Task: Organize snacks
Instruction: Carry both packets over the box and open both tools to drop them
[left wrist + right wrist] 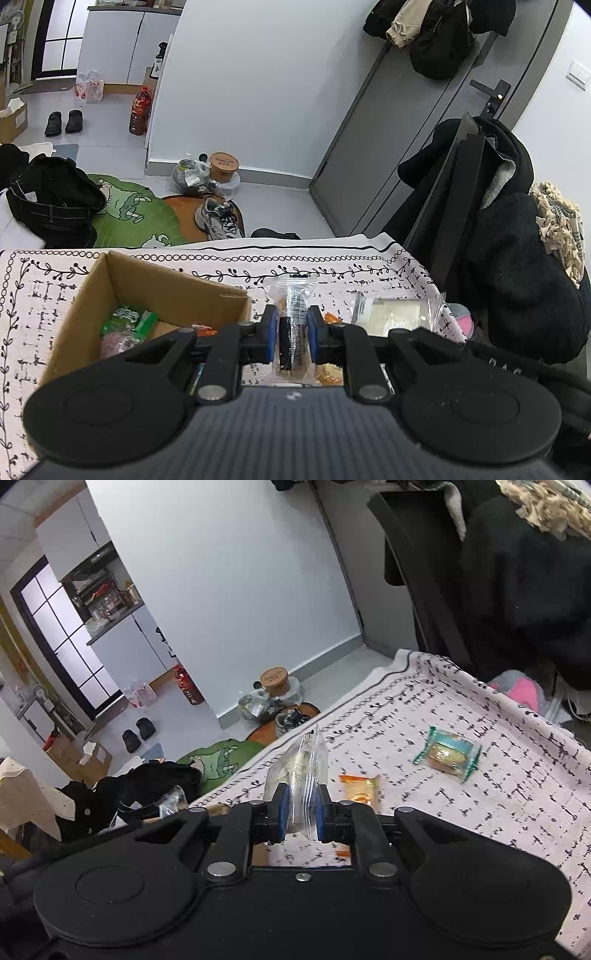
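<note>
Crinkly clear packet (293, 325) in left tool (291, 332)

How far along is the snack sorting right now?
Done: a few packets lie in the cardboard box. In hand: left gripper clamps a clear-wrapped snack; right gripper clamps a clear packet. Left: orange packet and teal-wrapped snack on the tablecloth.

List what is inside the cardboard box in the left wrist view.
Inside the cardboard box: a green-printed packet and a pinkish clear packet. The left gripper hides the near corner.
</note>
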The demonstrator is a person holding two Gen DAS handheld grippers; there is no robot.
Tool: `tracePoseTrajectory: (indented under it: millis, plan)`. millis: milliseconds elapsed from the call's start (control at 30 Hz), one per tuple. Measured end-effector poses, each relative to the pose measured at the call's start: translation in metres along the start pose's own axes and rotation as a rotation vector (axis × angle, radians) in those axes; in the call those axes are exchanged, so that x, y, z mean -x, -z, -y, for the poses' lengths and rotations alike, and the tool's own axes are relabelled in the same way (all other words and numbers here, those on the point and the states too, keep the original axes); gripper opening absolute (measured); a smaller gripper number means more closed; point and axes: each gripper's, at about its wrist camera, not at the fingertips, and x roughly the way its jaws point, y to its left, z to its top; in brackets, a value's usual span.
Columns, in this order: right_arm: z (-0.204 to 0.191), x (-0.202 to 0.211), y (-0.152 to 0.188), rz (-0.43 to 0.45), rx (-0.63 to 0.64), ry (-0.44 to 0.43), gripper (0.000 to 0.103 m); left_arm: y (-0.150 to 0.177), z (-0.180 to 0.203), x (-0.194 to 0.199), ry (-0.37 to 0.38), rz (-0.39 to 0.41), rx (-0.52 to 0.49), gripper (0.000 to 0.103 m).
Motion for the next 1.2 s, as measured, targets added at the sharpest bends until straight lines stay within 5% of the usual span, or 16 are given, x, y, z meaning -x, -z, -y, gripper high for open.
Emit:
tracePoseTrajectory:
  millis: [1200]
  plan:
    - [-0.102, -0.029, 0.037, -0.046, 0.128, -0.043, 0.014, 0.001, -0.116, 0.021, -0.028, -0.049, 0.12, 0.02]
